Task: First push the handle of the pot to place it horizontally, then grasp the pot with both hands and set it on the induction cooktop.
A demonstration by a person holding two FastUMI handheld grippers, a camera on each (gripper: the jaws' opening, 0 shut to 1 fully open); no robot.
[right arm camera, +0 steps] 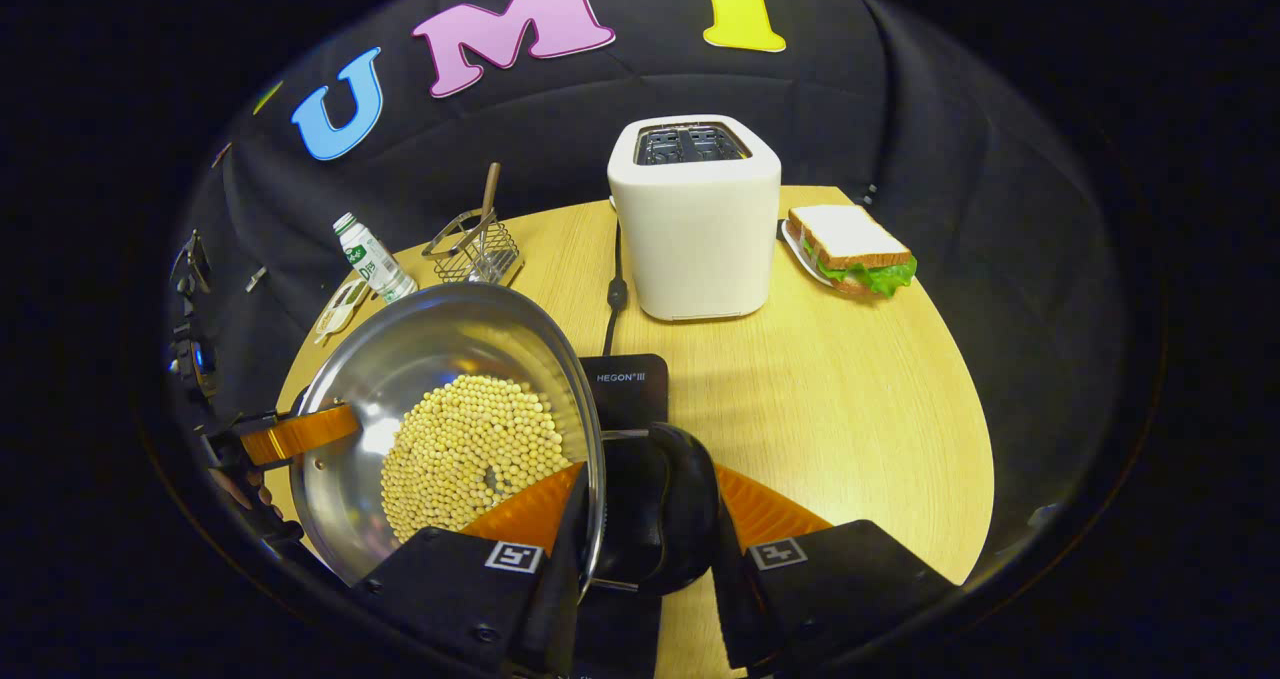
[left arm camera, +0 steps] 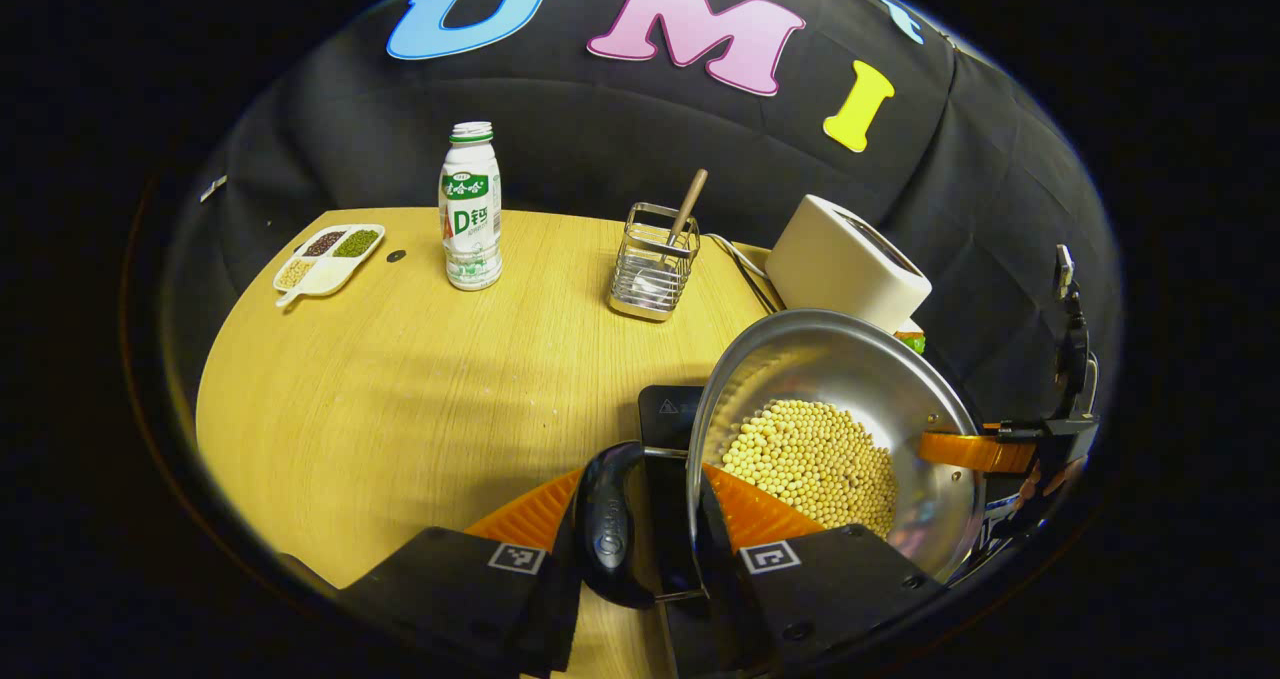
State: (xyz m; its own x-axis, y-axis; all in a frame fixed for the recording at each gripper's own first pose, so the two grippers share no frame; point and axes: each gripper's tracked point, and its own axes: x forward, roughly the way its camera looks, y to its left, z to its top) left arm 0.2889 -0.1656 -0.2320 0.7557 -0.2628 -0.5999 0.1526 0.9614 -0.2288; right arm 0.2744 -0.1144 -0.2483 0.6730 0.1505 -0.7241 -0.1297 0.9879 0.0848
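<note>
A steel pot (left arm camera: 850, 379) holding soybeans (left arm camera: 815, 459) is gripped from both sides. My left gripper (left arm camera: 640, 504) is shut on one black side handle (left arm camera: 608, 529). In the right gripper view, my right gripper (right arm camera: 645, 509) is shut on the opposite black handle (right arm camera: 665, 519) of the pot (right arm camera: 440, 349). Each gripper also appears across the pot in the other's view: the right gripper (left arm camera: 1040, 449) and the left gripper (right arm camera: 250, 444). The black induction cooktop (right arm camera: 628, 387) lies under the pot, partly hidden by it; its corner (left arm camera: 668, 411) peeks out. Whether the pot's base touches it I cannot tell.
A white toaster (right arm camera: 695, 219) with its cord stands just behind the cooktop. A sandwich (right arm camera: 850, 249) on a plate sits at the back right. A wire utensil holder (left arm camera: 655, 264), a milk bottle (left arm camera: 470, 209) and a divided dish of beans (left arm camera: 328, 257) stand on the wooden table (left arm camera: 400, 389).
</note>
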